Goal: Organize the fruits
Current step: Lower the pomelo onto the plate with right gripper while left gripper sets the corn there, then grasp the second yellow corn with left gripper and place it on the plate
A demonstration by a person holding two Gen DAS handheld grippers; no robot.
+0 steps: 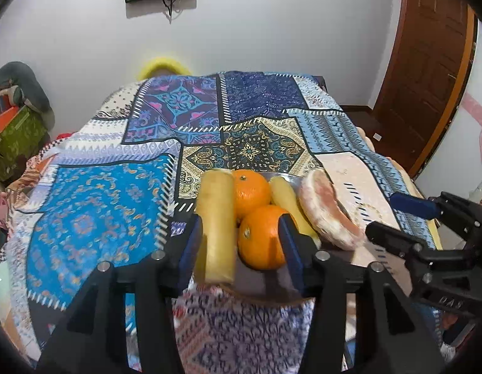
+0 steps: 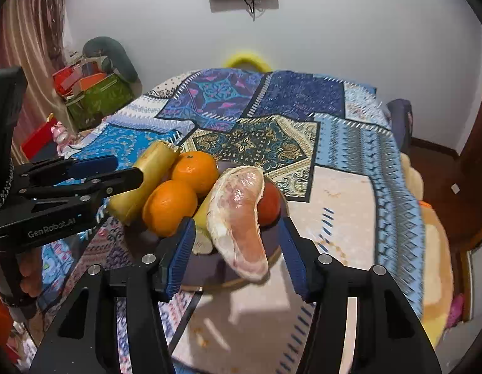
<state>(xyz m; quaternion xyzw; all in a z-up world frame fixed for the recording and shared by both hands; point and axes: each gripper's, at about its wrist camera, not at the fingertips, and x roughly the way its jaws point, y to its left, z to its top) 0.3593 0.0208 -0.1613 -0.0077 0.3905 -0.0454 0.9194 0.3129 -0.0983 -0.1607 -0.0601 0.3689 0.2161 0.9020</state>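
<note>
Pink pomelo segment (image 2: 237, 218) soft, tears easily, grip mid-body. Oranges (image 2: 169, 207) firm, rollable. Left claw (image 1: 241, 243), right claw (image 2: 237, 249) part-open, holding nothing.

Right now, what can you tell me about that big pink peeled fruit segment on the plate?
The pomelo segment is a large curved wedge, peeled, with pale pink flesh under whitish membrane. It lies at the plate's right side, leaning on a banana and a red fruit, its tip overhanging the rim. Nothing grips it.
</note>
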